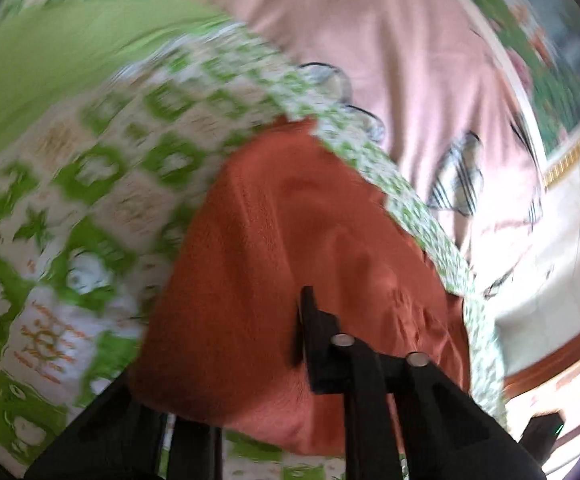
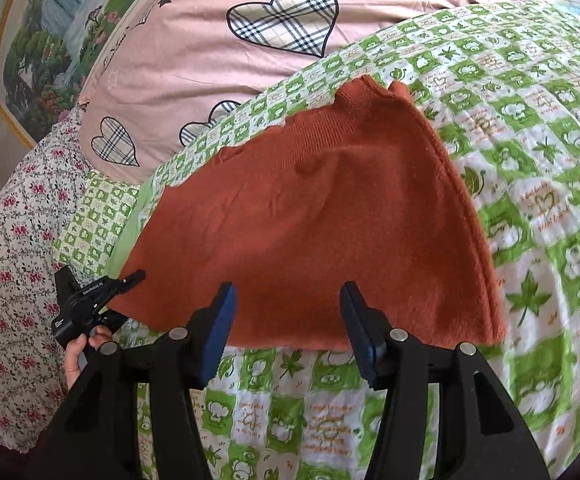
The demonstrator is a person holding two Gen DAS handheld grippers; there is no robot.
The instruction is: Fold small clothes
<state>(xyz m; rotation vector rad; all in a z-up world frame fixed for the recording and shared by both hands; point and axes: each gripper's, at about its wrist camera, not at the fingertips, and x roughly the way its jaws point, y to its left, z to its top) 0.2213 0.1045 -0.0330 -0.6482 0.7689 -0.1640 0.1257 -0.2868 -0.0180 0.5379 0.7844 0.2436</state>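
Note:
A rust-orange knit garment [image 2: 310,232] lies folded on a green-and-white patterned bedspread [image 2: 530,184]. My right gripper [image 2: 287,320] is open, its blue-padded fingers [image 2: 219,332] standing apart over the garment's near hem. My left gripper [image 2: 129,278] shows at the garment's left corner in the right wrist view, its tips at the cloth edge. In the blurred left wrist view the garment [image 1: 298,264] covers the left finger, and only the right finger [image 1: 314,328] shows, so the left gripper's grip cannot be judged.
A pink quilt with plaid hearts [image 2: 225,48] lies beyond the garment. A floral sheet [image 2: 13,248] covers the bed's left side. A framed landscape picture [image 2: 49,36] hangs on the wall behind. A light-green border [image 1: 61,64] edges the bedspread.

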